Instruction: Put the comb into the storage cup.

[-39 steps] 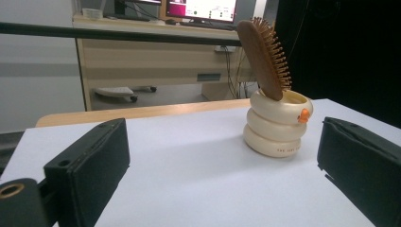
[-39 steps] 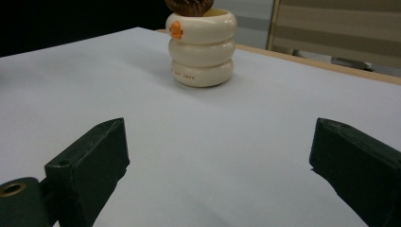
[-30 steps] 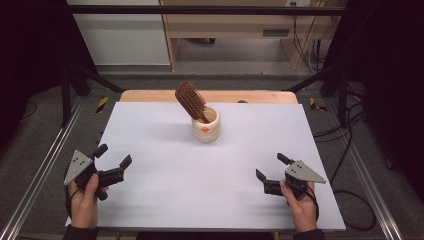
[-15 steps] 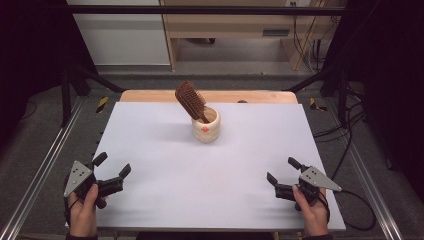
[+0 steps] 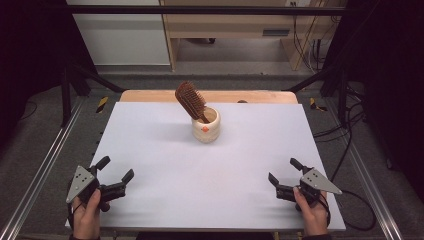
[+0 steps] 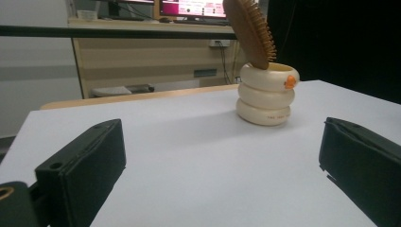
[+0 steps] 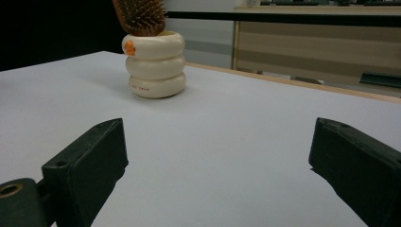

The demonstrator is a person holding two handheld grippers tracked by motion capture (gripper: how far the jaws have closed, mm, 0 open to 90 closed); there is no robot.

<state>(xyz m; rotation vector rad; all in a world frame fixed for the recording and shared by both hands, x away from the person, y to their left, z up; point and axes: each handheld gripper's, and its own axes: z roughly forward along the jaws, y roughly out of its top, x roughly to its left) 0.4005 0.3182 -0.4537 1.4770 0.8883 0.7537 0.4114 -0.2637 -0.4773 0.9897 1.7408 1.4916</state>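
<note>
A cream holder (image 5: 205,125) built like 3 stacked rings stands near the middle of the table's (image 5: 150,135) far edge, with a brown wooden hairbrush (image 5: 190,100) propped in it, handle down and head tilted toward the far-left corner. An orange mark sits on the holder's top ring, and a line of small print runs along the bottom ring, too fine to read. The left gripper (image 5: 116,177) rests near the near-left corner, jaws spread wide and holding nothing. The right gripper (image 5: 283,172) sits near the near-right corner, jaws likewise spread and holding nothing. Both are well apart from the holder.
</note>
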